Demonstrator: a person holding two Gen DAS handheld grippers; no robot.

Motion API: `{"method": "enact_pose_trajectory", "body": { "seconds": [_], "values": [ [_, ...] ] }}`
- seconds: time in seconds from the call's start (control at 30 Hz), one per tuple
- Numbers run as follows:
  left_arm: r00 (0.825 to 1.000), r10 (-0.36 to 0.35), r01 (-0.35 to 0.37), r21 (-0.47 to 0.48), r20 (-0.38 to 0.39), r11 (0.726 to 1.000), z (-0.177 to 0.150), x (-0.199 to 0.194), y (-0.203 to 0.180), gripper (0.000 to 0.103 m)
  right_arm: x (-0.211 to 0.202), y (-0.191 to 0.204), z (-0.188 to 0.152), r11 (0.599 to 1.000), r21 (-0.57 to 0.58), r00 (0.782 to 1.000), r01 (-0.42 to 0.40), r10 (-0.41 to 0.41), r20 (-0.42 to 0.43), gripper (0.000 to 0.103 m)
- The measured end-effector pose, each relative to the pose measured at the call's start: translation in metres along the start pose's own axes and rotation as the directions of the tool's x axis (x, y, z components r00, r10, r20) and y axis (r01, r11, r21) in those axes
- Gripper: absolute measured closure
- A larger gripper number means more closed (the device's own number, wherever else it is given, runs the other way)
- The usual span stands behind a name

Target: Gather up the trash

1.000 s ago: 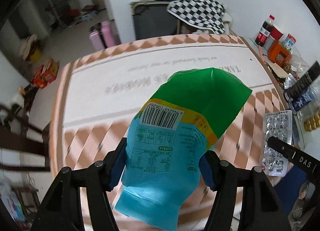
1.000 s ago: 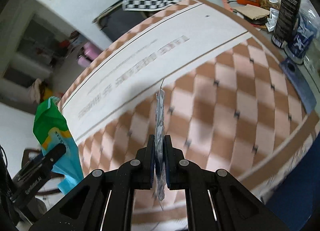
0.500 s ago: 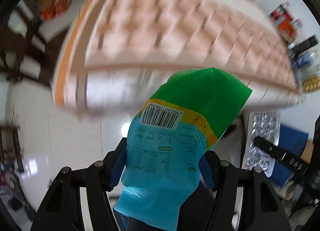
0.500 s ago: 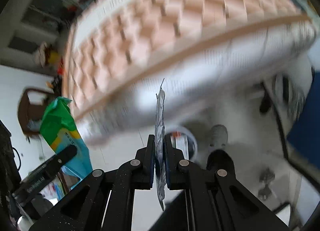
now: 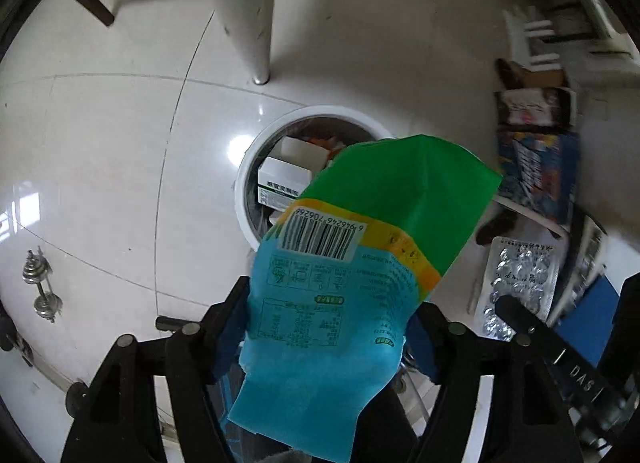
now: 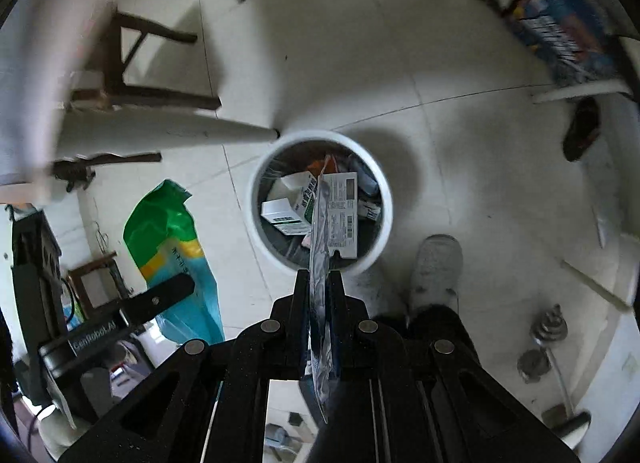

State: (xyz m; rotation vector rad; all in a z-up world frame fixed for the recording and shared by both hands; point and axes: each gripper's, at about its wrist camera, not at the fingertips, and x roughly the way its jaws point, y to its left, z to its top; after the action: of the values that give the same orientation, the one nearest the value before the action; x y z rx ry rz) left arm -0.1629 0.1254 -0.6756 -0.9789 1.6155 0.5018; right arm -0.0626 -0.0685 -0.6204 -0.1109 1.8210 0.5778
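Observation:
My left gripper [image 5: 328, 319] is shut on a green and blue snack bag [image 5: 360, 263], held above the floor near a round white trash bin [image 5: 248, 167] that holds boxes. The bag also shows at the left of the right wrist view [image 6: 172, 247]. My right gripper [image 6: 320, 287] is shut on a silver pill blister pack [image 6: 320, 231], seen edge-on and held over the bin [image 6: 384, 191]. The blister pack shows flat in the left wrist view [image 5: 520, 283] beside the right gripper's finger [image 5: 532, 327].
White table legs [image 5: 252, 3] stand beyond the bin on the white tiled floor. A dark wooden chair [image 6: 132, 63] is at the left. Boxes and bags [image 5: 536, 151] lie at the right. Small dumbbells [image 6: 540, 343] and a grey shoe [image 6: 436, 267] are near the bin.
Both grippers have swung down from the checked tabletop to the floor and now hang over the white trash bin. Each holds the same item as before.

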Motion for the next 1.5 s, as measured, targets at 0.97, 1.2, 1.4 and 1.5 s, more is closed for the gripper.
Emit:
{"method": "enact_pose_trajectory", "body": {
  "seconds": [0.97, 1.2, 1.4, 1.5],
  "values": [
    [0.947, 0.210, -0.239, 0.096, 0.243, 0.966, -0.071, -0.098, 0.012, 0.001, -0.010, 0.044, -0.024, 0.942, -0.194, 0.961, 0.273, -0.258, 0.097, 0.002],
    [0.954, 0.166, -0.203, 0.127, 0.251, 0.971, -0.115, -0.185, -0.007, 0.001, -0.117, 0.070, -0.058, 0.945, -0.186, 0.961, 0.268, -0.248, 0.124, 0.002],
    [0.950, 0.108, -0.163, 0.168, 0.294, 0.972, -0.151, -0.268, -0.022, 0.001, -0.216, 0.096, -0.093, 0.955, -0.221, 0.978, 0.196, -0.173, 0.119, 0.002],
    [0.951, 0.071, -0.132, 0.188, 0.301, 0.973, -0.170, -0.305, -0.029, 0.001, -0.263, 0.106, -0.110, 0.958, -0.243, 0.985, 0.152, -0.127, 0.117, 0.002]
  ]
}}
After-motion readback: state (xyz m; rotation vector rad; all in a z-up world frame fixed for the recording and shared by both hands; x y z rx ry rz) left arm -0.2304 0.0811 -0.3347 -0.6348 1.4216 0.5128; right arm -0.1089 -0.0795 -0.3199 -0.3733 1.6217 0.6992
